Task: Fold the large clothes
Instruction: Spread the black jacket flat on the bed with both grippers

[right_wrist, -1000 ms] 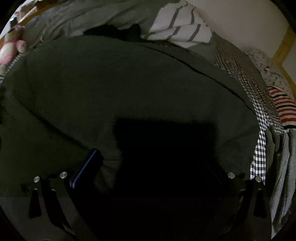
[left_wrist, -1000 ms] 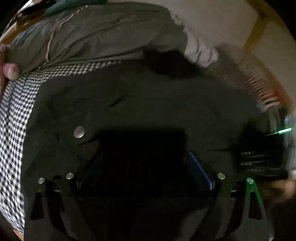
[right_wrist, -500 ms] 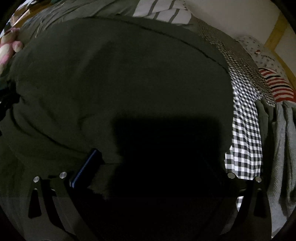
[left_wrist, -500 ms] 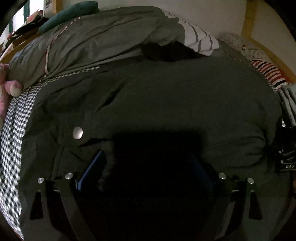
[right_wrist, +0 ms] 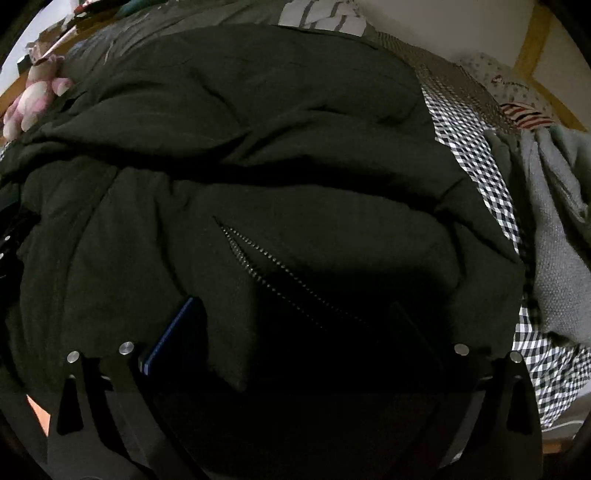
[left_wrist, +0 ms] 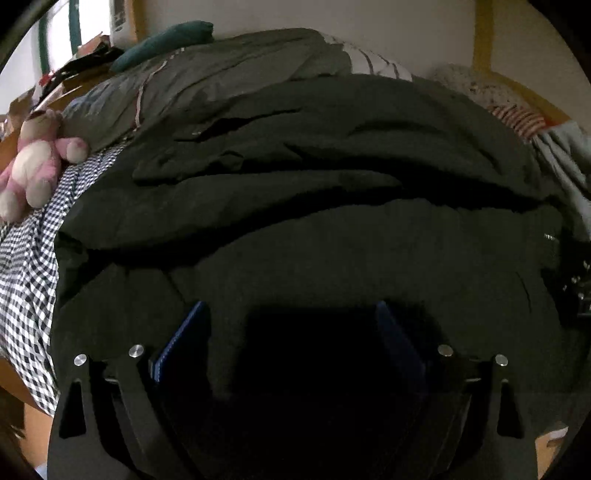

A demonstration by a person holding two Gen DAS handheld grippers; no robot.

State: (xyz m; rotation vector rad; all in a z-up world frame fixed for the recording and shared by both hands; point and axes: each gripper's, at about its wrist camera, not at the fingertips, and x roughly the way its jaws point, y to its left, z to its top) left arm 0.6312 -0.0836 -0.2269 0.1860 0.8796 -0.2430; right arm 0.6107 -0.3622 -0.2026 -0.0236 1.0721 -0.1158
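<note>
One dark green jacket (left_wrist: 332,155) lies spread across the bed's checkered sheet (left_wrist: 26,266), filling most of both views, with one open zipper (right_wrist: 280,273) running diagonally across its near part in the right wrist view. The left claw (left_wrist: 291,325) has its two blue pads set wide apart above the fabric, gripping nothing. The right claw (right_wrist: 295,325) shows one blue pad clearly and the other only as a dark shape in shadow, yet they stand apart too. One pink plush toy (left_wrist: 33,162) sits at the jacket's left edge, one striped pillow (right_wrist: 321,14) and one grey-green quilt (left_wrist: 229,62) lie behind, one grey knit garment (right_wrist: 554,221) to the right. Compared with half a second ago, the jacket now lies doubled over in horizontal folds, the snap button is gone from the left view, and the zipper has appeared.
</note>
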